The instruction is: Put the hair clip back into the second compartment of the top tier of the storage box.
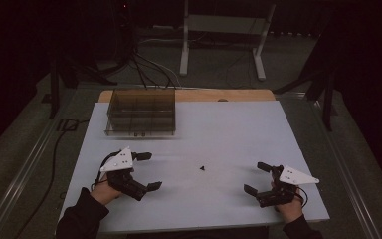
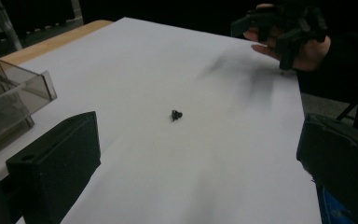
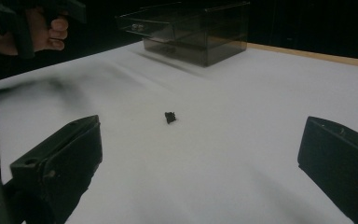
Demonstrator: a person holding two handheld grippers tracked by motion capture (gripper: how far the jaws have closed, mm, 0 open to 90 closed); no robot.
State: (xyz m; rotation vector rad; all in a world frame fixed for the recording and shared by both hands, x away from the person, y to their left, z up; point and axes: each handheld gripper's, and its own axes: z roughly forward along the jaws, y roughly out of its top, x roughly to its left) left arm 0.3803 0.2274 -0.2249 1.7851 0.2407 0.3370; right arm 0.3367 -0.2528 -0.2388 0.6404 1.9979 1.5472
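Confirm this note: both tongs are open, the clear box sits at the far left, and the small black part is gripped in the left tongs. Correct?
Not quite: the small black part lies loose on the white table, between the left tongs and right tongs, as the high view shows. The rest holds.

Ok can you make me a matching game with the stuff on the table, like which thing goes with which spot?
Things:
1. clear box
2. tiny black piece
3. left hand-held gripper
4. right hand-held gripper

Spots or states:
A. lying alone in the middle of the white table
B. open, at the near right side of the table
C. standing at the far left of the table
D. open, at the near left side of the table

Pairs: 1-C, 2-A, 3-D, 4-B
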